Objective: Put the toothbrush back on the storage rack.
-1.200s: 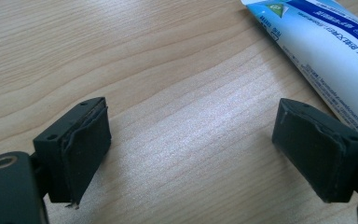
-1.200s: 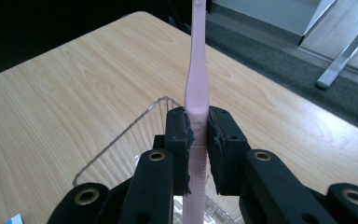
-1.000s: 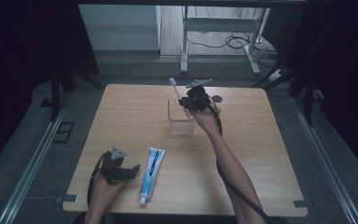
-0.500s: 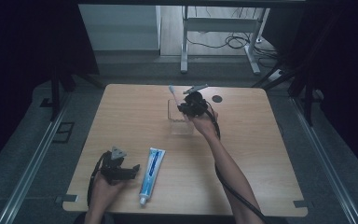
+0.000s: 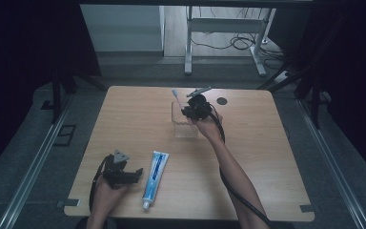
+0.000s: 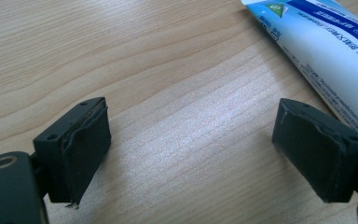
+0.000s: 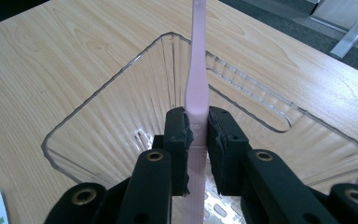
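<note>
My right gripper (image 7: pixel 197 135) is shut on the handle of a pink toothbrush (image 7: pixel 196 70), both pads pressed against it. The brush points away from me over the open mouth of a clear ribbed plastic cup (image 7: pixel 98 93). In the high view my right gripper (image 5: pixel 191 110) hangs over the cup (image 5: pixel 185 129) at mid-table, and the toothbrush (image 5: pixel 175 94) sticks up to the left with its head raised. My left gripper (image 5: pixel 134 173) rests at the near left, open, with bare wood between its jaws (image 6: pixel 193 149). A white and blue toothpaste tube (image 5: pixel 154 172) lies just to its right (image 6: pixel 326 42).
The wooden table (image 5: pixel 267 157) has a dark round grommet (image 5: pixel 222 100) at its back edge. The right gripper's cable trails along the forearm to the near edge. Beyond the table stand a grey floor, metal desk legs and loose cables.
My right gripper has sunk slightly with the toothbrush, closer over the cup. The left gripper and the toothpaste tube have stayed put.
</note>
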Tool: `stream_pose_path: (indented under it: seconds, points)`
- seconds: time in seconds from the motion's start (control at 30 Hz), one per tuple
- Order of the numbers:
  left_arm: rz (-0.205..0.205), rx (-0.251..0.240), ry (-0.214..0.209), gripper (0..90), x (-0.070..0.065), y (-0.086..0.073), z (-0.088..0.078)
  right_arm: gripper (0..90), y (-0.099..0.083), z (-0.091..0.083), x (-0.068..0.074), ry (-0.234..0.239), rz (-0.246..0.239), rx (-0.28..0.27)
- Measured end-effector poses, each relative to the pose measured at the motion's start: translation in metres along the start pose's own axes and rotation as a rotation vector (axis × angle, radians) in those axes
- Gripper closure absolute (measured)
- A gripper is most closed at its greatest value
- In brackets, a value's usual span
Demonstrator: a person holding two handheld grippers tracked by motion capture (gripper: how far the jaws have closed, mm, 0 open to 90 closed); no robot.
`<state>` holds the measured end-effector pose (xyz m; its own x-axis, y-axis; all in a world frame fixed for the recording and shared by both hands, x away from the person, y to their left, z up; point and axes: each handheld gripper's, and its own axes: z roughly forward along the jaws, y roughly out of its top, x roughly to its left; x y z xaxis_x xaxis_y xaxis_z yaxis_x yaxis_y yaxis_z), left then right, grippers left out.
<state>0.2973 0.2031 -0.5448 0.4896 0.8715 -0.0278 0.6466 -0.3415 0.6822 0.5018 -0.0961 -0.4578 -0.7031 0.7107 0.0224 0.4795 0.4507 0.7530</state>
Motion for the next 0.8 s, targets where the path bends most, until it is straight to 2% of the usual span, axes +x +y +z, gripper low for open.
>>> stream_pose_path:
  seconds: [0.43,0.8]
  points:
    - [0.0,0.0,0.0,11.4,0.0,0.0,0.0,72.9,0.001,-0.004,0.002,0.008,-0.004,-0.012]
    - [0.0,0.001,0.001,11.4,0.0,0.0,0.0,54.0,0.003,-0.021,0.008,0.046,-0.029,-0.027]
